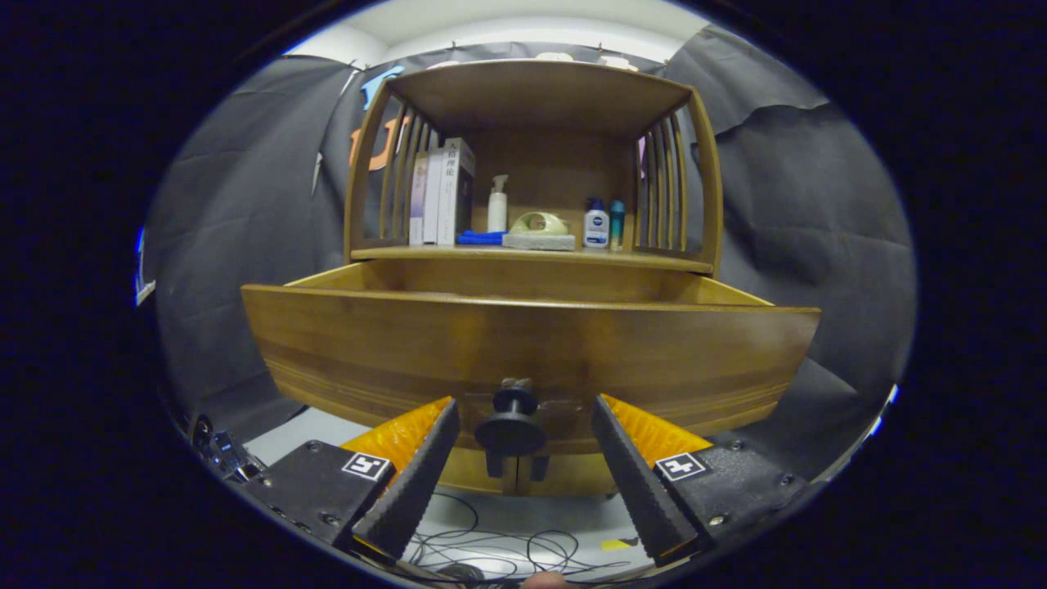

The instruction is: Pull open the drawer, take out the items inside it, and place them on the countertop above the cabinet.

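Drawer (532, 343) pulled out toward the near side, front panel wide and bowed, top edge level; its inside is hidden from this low angle. Jaws (523, 429) spread, one finger on each side of the dark round knob (510, 427), not touching it, open gap on both sides. Above the drawer, the cabinet desk (654, 260) carries boxes (442, 195) far left, a pump bottle (497, 204), a blue cloth (481, 238), a greenish dish (538, 224), two small bottles (604, 224) right. Cables (507, 548) lie on the floor below.
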